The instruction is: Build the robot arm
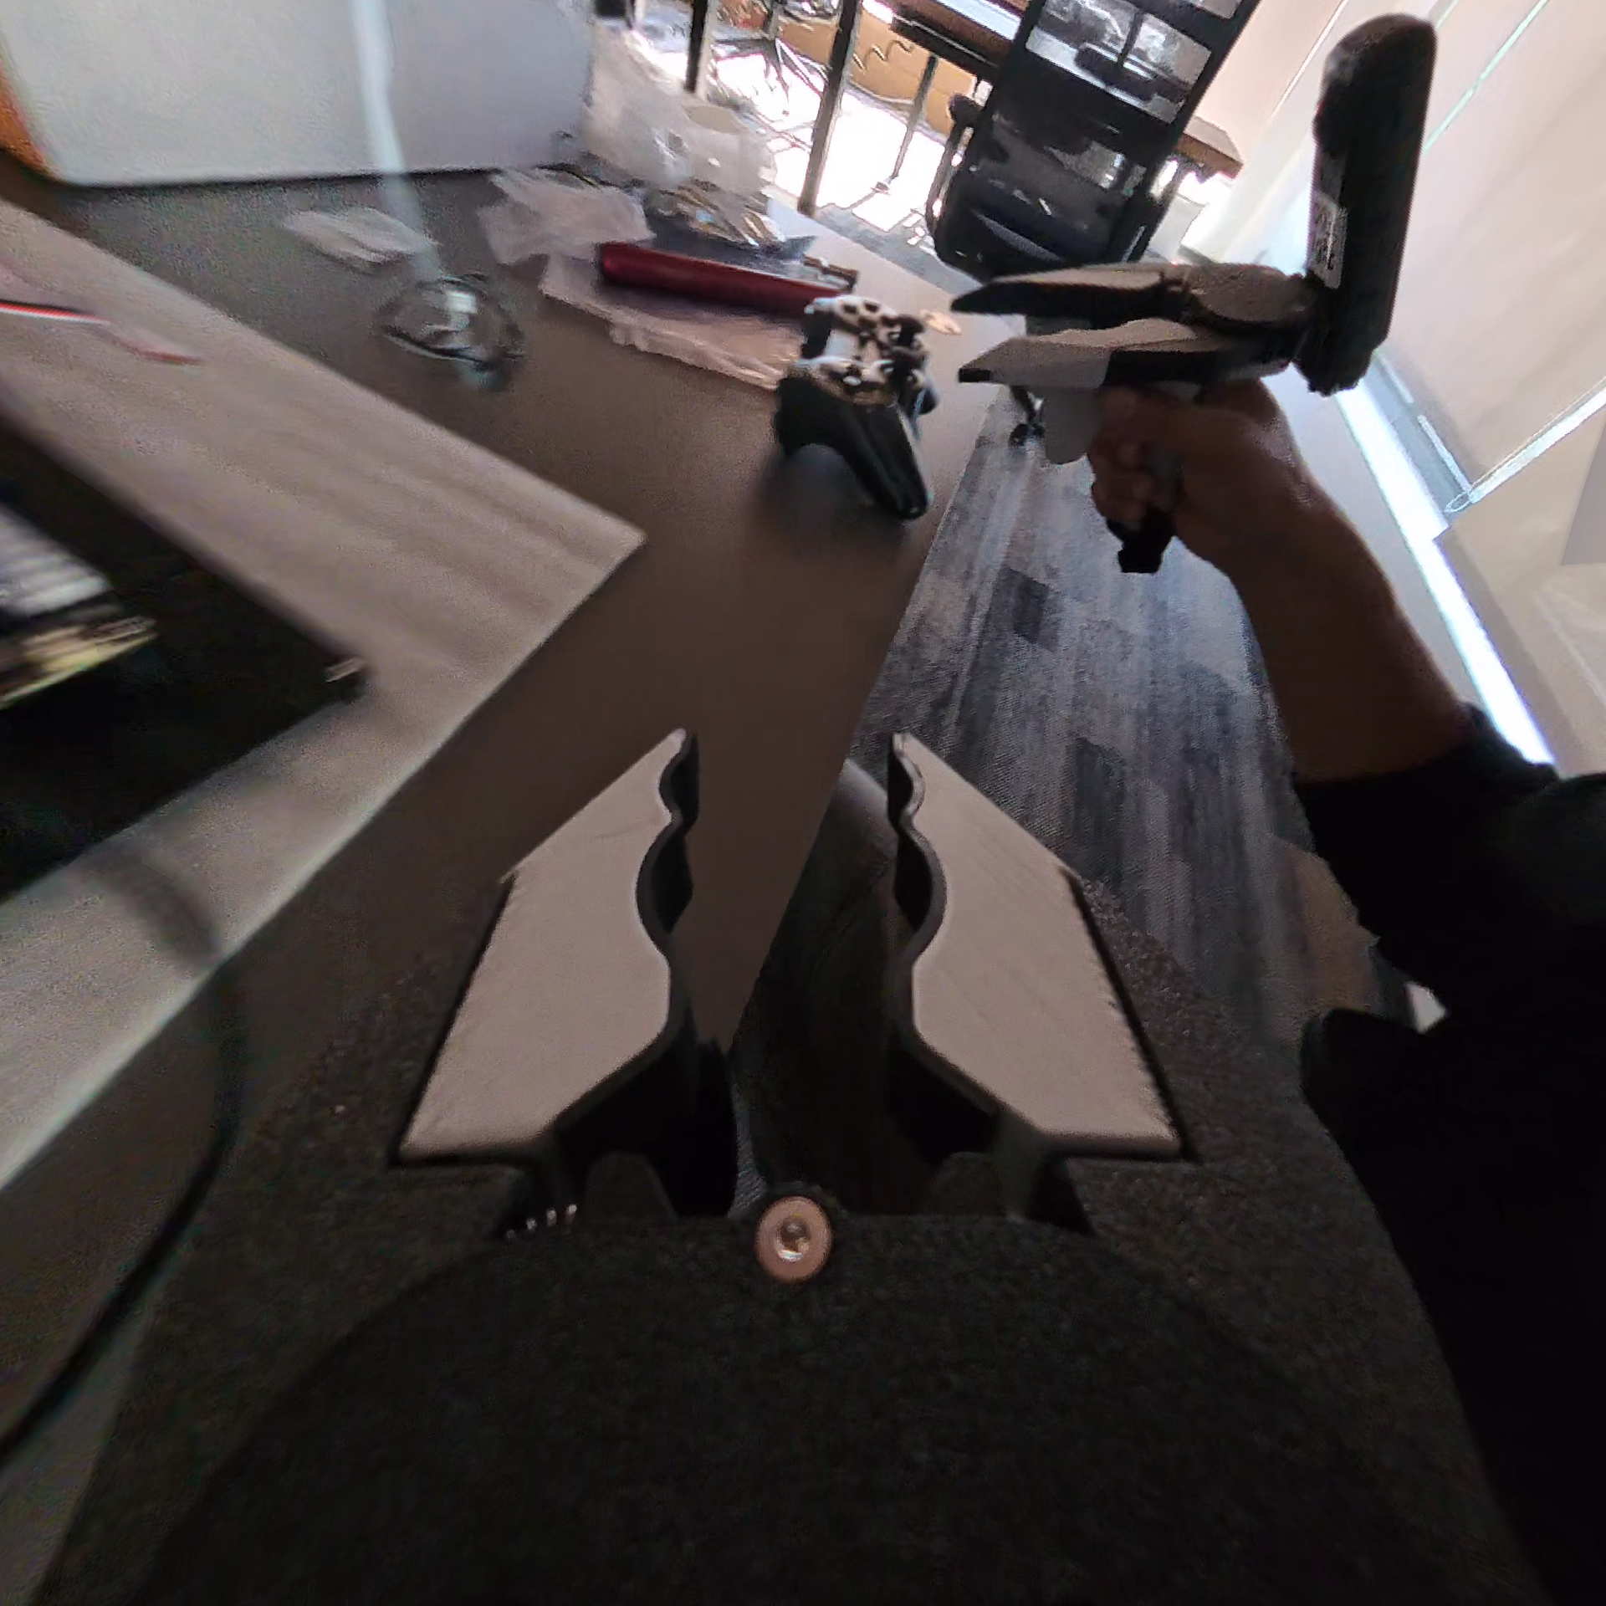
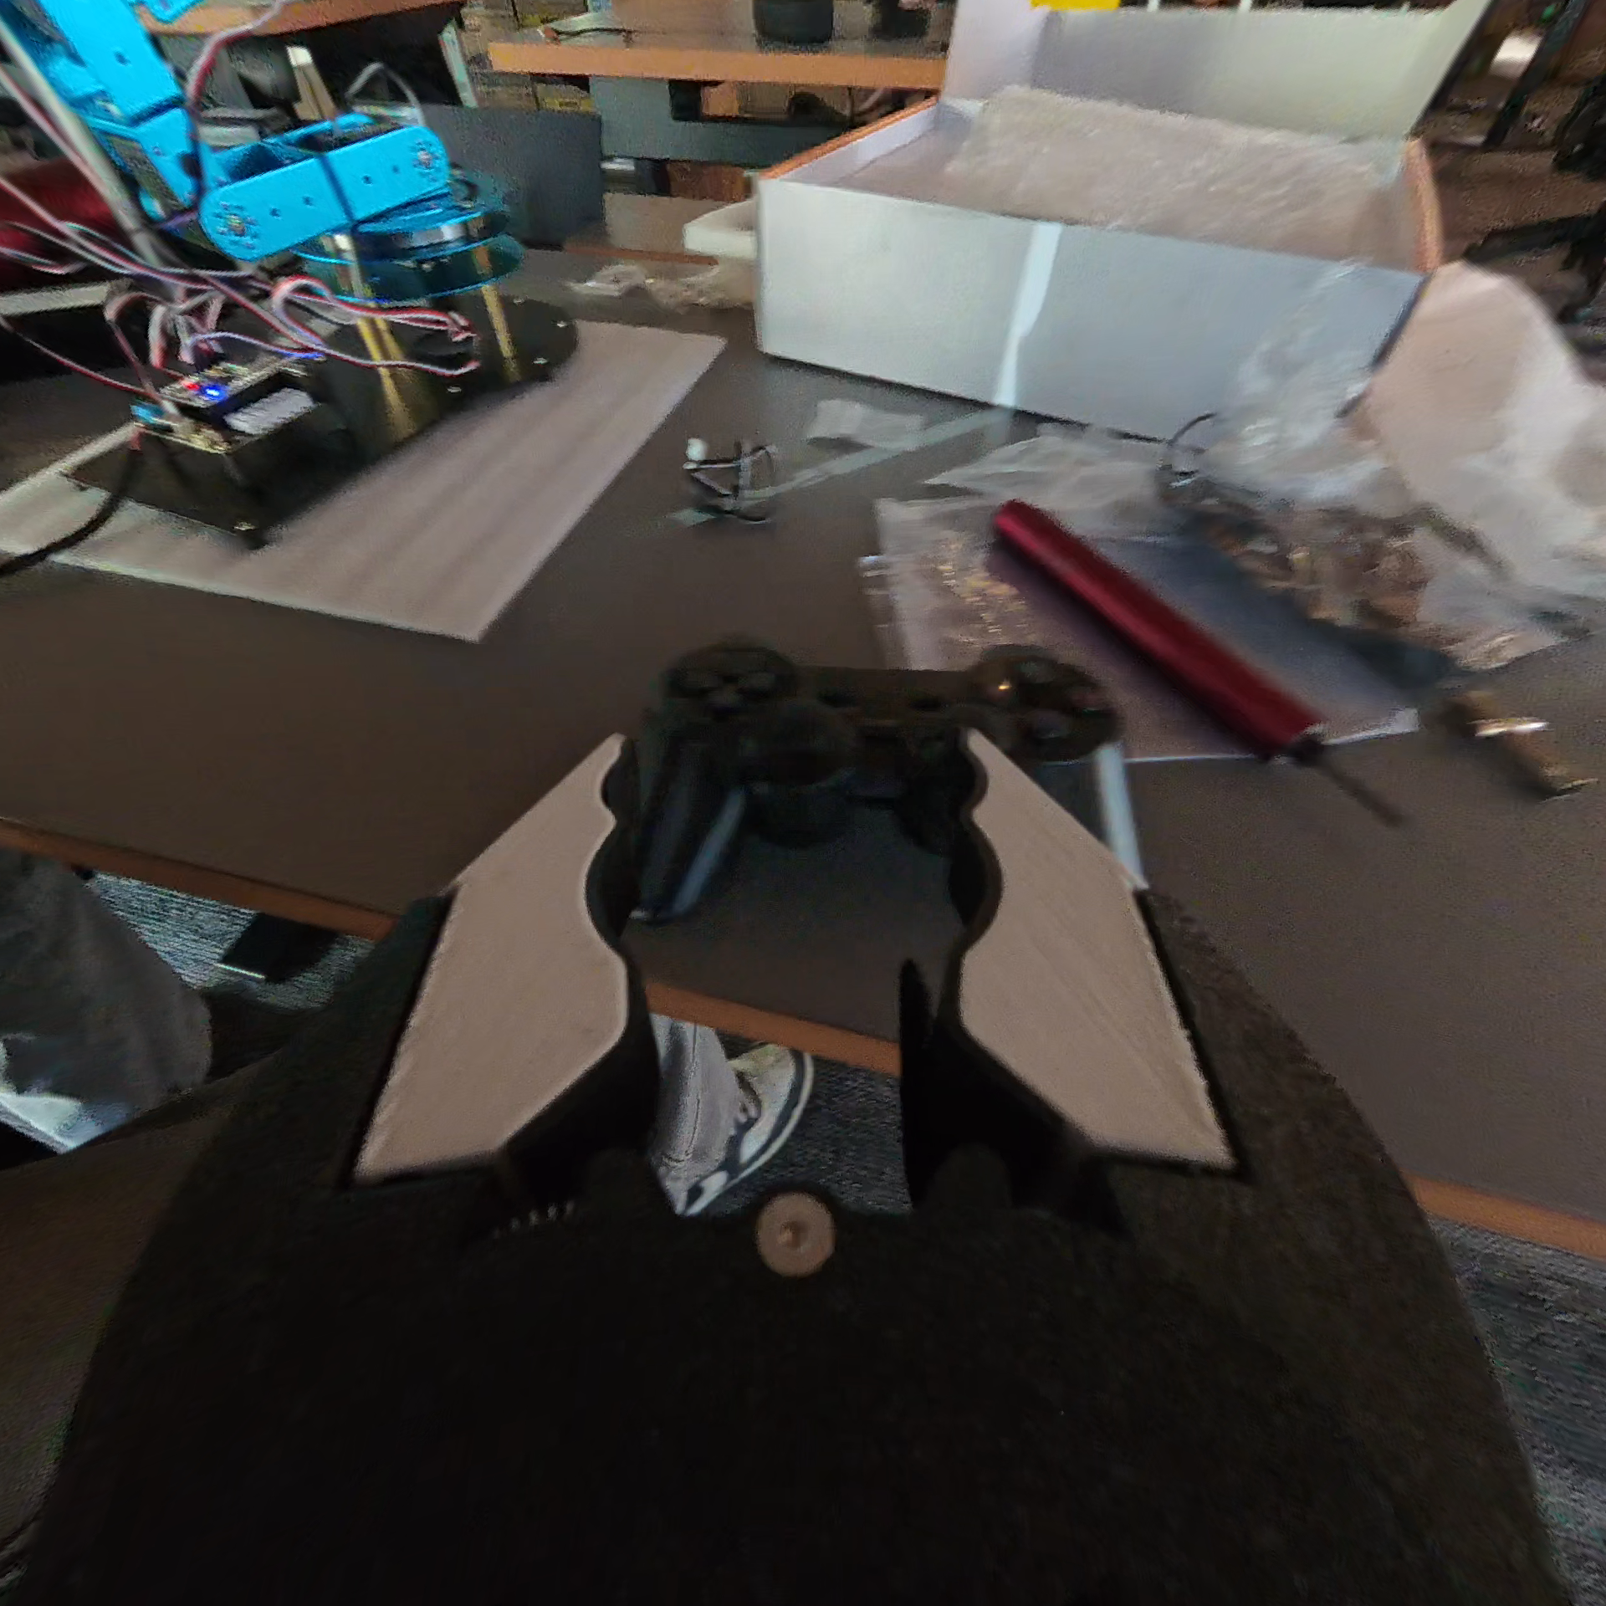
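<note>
Cluttered workshop shelves and desks ring a dark matte tabletop (image 2: 261, 739) with an orange front edge, and both tools hang over its near side. From where I stand, the right gripper (image 2: 795, 765) has its pale grooved fingers spread wide and holds nothing; directly ahead of its tips, close but not touching as far as the blur lets me tell, lies a black plastic two-handled game controller (image 2: 878, 721), its grips pointing back toward the tool. Beyond that and to the tool's right sits a slim red metal cylinder (image 2: 1147, 617) on crinkled clear plastic bags (image 2: 1304, 539), with an open white cardboard box (image 2: 1069, 295) farther off. Ahead-left of the same tool stands a small blue servo-driven robot arm on a black base (image 2: 330, 287), trailing loose wires, resting on a white foam sheet (image 2: 487, 513). The left gripper (image 1: 791, 756) is also parted and empty, hovering over the table's edge with grey carpet (image 1: 1086, 695) below; the controller lies well ahead of it, and the right tool appears there gripped in a person's hand (image 1: 1208, 478). What worries me: the controller lies near the table's edge, so a nudge from a finger could push it off onto the carpet, and its rounded, glossy grips may slip from a pinch.
</note>
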